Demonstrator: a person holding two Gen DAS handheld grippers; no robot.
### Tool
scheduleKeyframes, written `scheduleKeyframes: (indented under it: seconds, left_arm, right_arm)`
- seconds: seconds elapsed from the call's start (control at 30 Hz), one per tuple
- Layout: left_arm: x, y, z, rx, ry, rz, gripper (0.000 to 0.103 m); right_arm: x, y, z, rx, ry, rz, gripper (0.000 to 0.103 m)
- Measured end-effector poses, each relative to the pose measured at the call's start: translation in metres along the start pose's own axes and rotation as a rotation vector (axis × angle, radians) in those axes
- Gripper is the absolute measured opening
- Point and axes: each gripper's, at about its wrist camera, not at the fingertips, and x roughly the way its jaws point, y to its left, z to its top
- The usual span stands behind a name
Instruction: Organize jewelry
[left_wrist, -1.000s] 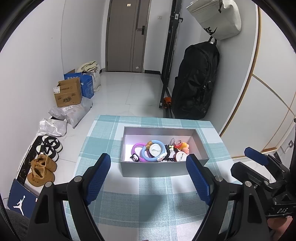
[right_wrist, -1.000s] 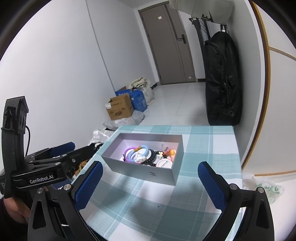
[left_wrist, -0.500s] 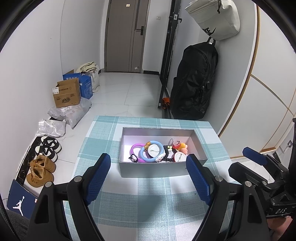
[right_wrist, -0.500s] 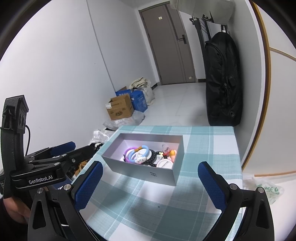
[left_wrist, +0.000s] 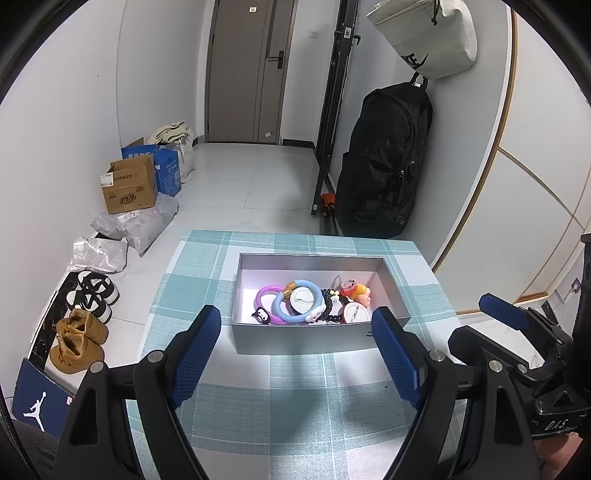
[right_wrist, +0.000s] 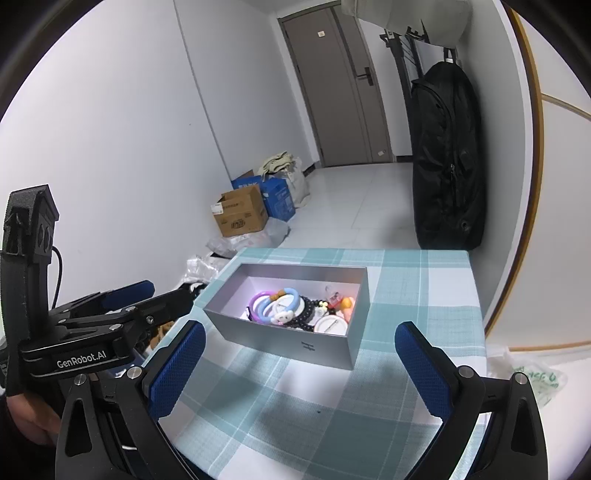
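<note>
A grey open box (left_wrist: 303, 339) stands on the teal checked tablecloth (left_wrist: 280, 410); it also shows in the right wrist view (right_wrist: 295, 341). Inside lie a blue ring (left_wrist: 300, 301), a purple ring (left_wrist: 263, 295), dark bead bracelets (left_wrist: 328, 300), white round badges (left_wrist: 356, 314) and an orange-pink toy (left_wrist: 360, 291). My left gripper (left_wrist: 299, 345) is open and empty, just in front of the box. My right gripper (right_wrist: 301, 363) is open and empty, in front of the box too. Each gripper shows at the edge of the other's view.
The table ends close behind the box. Beyond it, on the floor, are a black backpack (left_wrist: 388, 162), cardboard boxes (left_wrist: 129, 188), plastic bags (left_wrist: 140, 225) and shoes (left_wrist: 79, 336) at the left. A white wall is close on the right.
The left wrist view has drifted slightly: the box sits a little lower and closer in it. Both grippers stay open and the right view is nearly unchanged.
</note>
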Motion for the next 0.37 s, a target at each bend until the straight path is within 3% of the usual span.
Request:
scheduleKeyframes:
  seconds: [0.37]
  left_arm:
    - [0.010,0.004,-0.003,-0.003,0.011,-0.019,0.080]
  right_arm:
    - [0.005,0.000,0.000,-0.002,0.025,0.000,0.103]
